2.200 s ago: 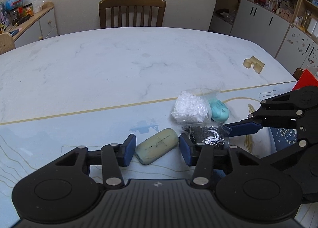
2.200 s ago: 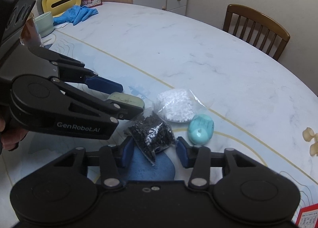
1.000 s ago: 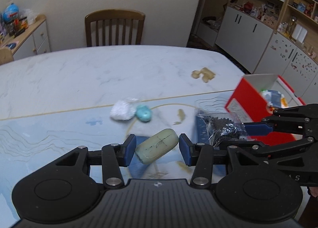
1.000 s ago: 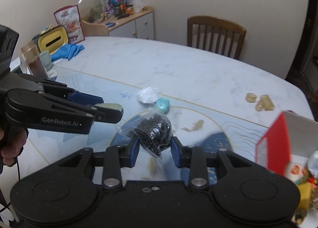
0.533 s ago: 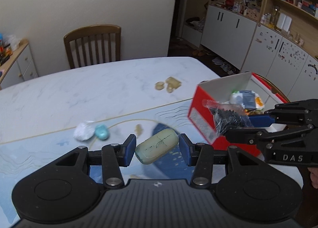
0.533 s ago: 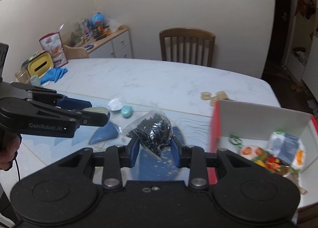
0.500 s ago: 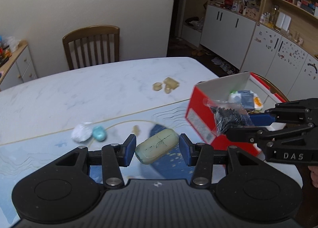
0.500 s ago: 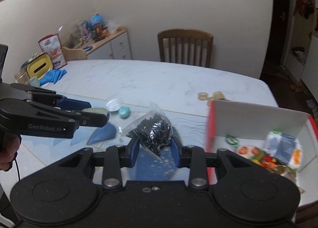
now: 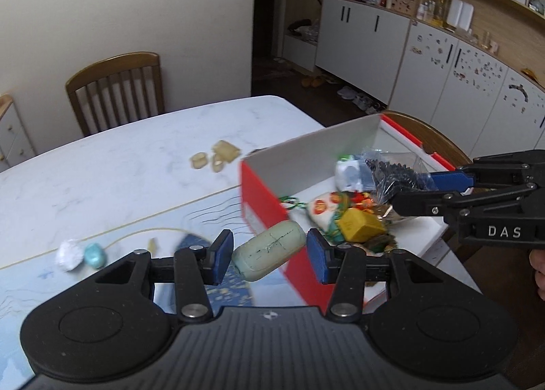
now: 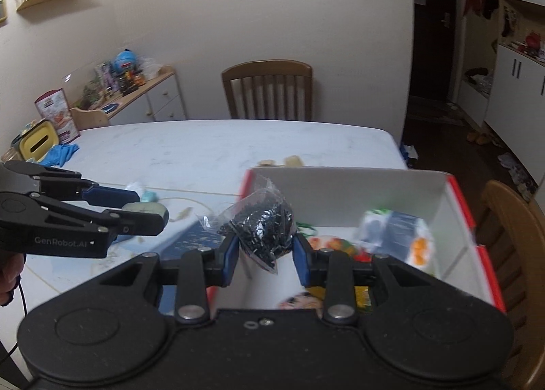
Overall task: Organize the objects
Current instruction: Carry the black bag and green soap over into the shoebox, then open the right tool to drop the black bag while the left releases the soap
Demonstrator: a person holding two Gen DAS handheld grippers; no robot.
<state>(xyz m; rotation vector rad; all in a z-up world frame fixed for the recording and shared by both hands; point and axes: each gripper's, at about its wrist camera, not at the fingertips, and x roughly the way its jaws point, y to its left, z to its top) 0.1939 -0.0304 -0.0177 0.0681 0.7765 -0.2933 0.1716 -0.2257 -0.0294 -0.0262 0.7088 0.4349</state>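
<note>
My left gripper [image 9: 269, 255] is shut on a pale green oval case [image 9: 269, 249] and holds it in the air at the near left wall of the red box [image 9: 269, 206]. The right gripper [image 10: 262, 254] is shut on a clear bag of small black pieces [image 10: 260, 225], hanging over the box's white inside [image 10: 340, 199]. In the left wrist view that bag [image 9: 395, 175] hangs above the box's contents. The right wrist view shows the left gripper [image 10: 150, 209] with the green case [image 10: 144, 208] at the left of the box.
The box holds several toys and packets [image 9: 354, 220]. A white bag [image 9: 69, 252] and a teal oval thing [image 9: 94, 255] lie on the blue mat [image 9: 41, 274]. Tan pieces [image 9: 214, 155] rest on the marble table [image 9: 119, 168]. Wooden chairs [image 10: 269, 90] stand around it.
Both grippers have swung to the right with their loads, away from the mat. The red box has come close; the bag now hangs over its inside and the case reaches its wall.
</note>
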